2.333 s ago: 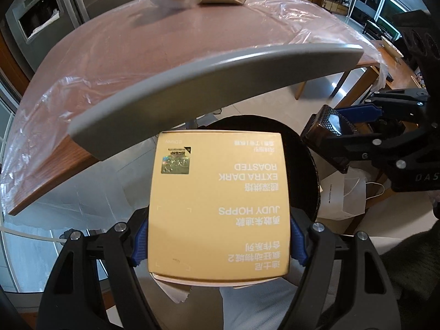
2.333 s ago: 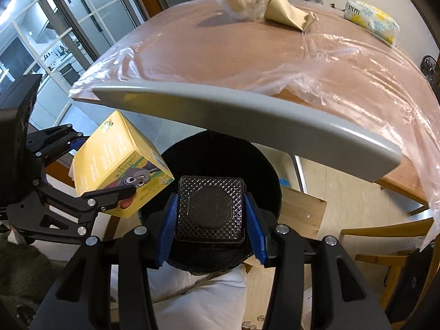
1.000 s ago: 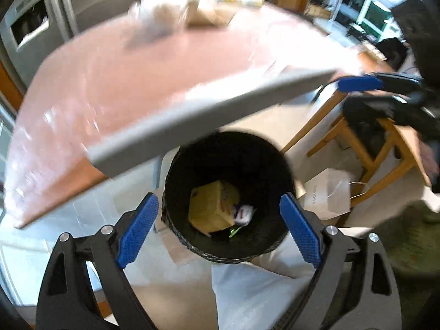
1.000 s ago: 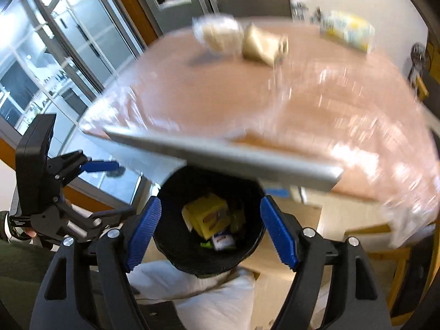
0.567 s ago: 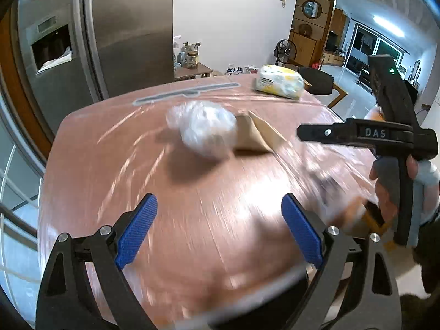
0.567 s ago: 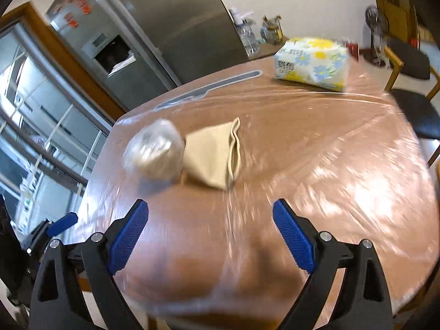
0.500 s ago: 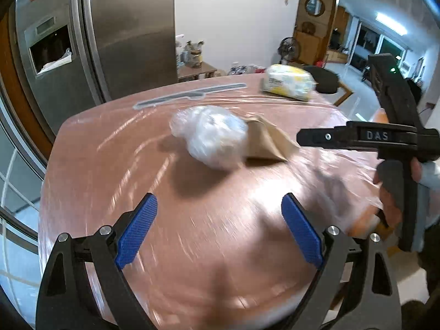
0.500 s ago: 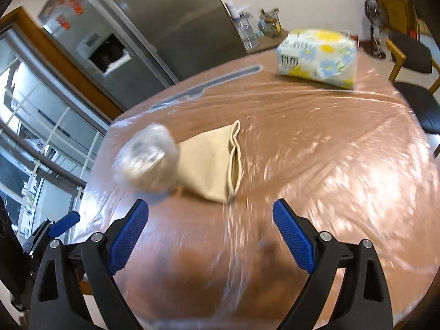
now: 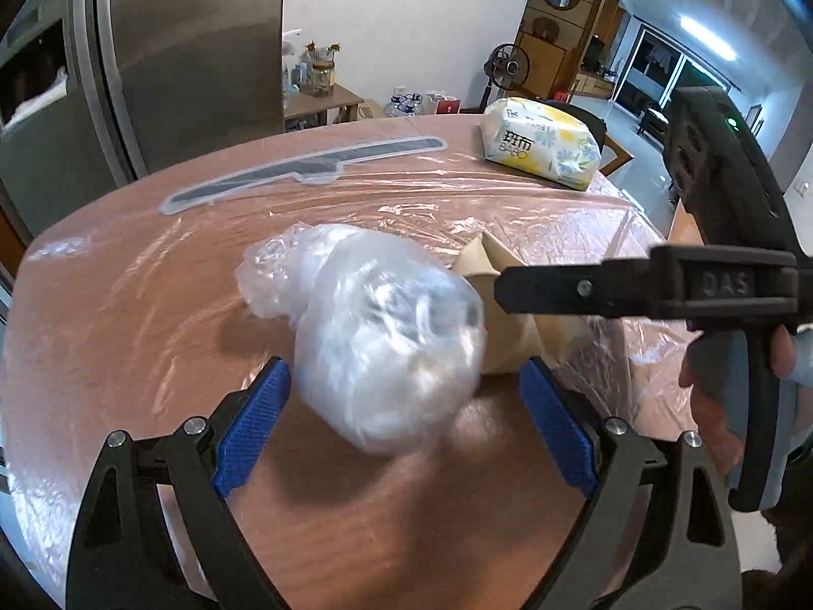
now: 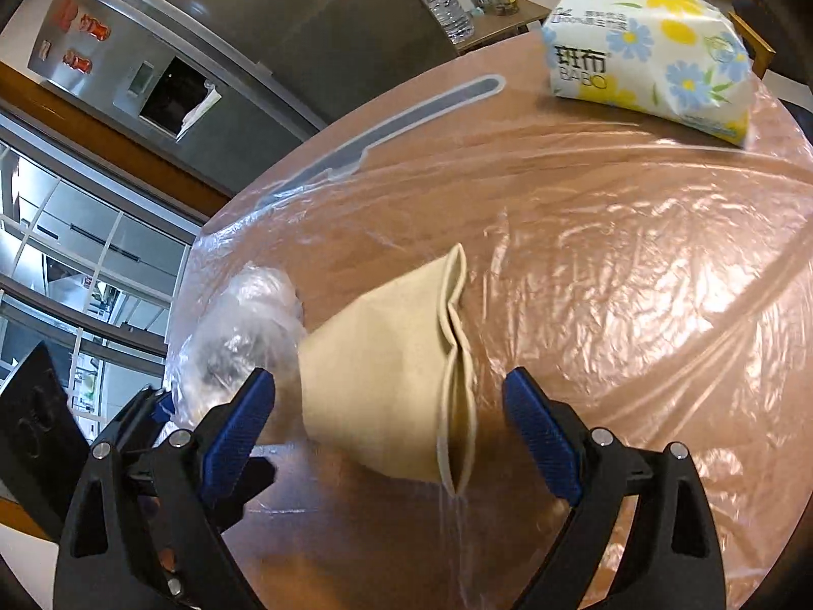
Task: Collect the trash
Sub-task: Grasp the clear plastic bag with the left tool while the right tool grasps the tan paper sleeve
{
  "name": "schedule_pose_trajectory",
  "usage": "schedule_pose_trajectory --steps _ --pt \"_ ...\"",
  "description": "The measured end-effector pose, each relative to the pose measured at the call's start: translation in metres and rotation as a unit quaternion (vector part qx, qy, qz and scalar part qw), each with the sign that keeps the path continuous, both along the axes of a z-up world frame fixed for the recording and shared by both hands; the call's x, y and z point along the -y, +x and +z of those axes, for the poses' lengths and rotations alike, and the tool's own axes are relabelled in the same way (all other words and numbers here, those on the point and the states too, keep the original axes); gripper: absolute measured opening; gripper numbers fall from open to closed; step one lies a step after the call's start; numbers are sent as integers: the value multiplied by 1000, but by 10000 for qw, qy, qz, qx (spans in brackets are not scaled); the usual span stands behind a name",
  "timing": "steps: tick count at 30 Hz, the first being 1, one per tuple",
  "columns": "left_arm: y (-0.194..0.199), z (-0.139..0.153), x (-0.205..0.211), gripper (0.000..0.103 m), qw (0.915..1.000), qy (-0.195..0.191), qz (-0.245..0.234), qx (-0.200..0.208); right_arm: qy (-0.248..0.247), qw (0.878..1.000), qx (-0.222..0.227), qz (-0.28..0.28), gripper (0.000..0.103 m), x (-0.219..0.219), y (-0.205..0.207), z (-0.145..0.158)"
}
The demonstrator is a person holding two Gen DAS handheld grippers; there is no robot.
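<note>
Both claws gape wide: the left claw straddles a crinkly plastic bag, the right claw a flattened paper cup. Both look light and crushable (the bag probably slippery), so squeeze each across its middle.

A home dining area: steel fridge with magnets, wooden table, standing fan, tissue pack.

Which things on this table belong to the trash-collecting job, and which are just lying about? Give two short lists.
Part of the job:
- crumpled clear plastic bag
- flattened tan paper cup
- left tongs, open
- right tongs, open

Just lying about:
- yellow flowered tissue pack
- clear plastic table cover
- grey knife-shaped outline
- steel fridge
</note>
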State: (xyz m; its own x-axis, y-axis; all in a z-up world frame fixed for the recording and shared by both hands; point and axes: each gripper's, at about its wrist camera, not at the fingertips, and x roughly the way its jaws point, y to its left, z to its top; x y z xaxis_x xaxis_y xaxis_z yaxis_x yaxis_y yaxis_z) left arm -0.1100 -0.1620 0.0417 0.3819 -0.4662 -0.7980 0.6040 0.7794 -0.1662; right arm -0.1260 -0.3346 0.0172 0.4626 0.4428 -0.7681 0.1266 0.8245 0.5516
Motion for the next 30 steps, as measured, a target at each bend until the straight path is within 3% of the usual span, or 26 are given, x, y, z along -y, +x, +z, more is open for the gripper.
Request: schedule_pose_trajectory --steps 13,15,17,19,25,30 --pt "31 -14 -8 92 9988 -333 30 -365 -99 9997 -9 240 87 -9 14 2" --pt "32 -15 -10 87 9984 -405 31 -393 -103 9995 4 288 84 -12 15 2" --pt "34 -16 -12 79 9981 -442 48 -423 -335 9987 21 389 67 -15 15 3" --pt "35 -15 -16 69 9975 -513 65 -479 -381 9982 51 470 61 -17 14 2" --pt "35 -11 -26 62 9971 -598 128 -461 -362 9981 238 443 60 -14 11 6" --pt "27 -4 -35 62 9970 -647 225 -372 -402 9977 368 402 60 -9 7 13"
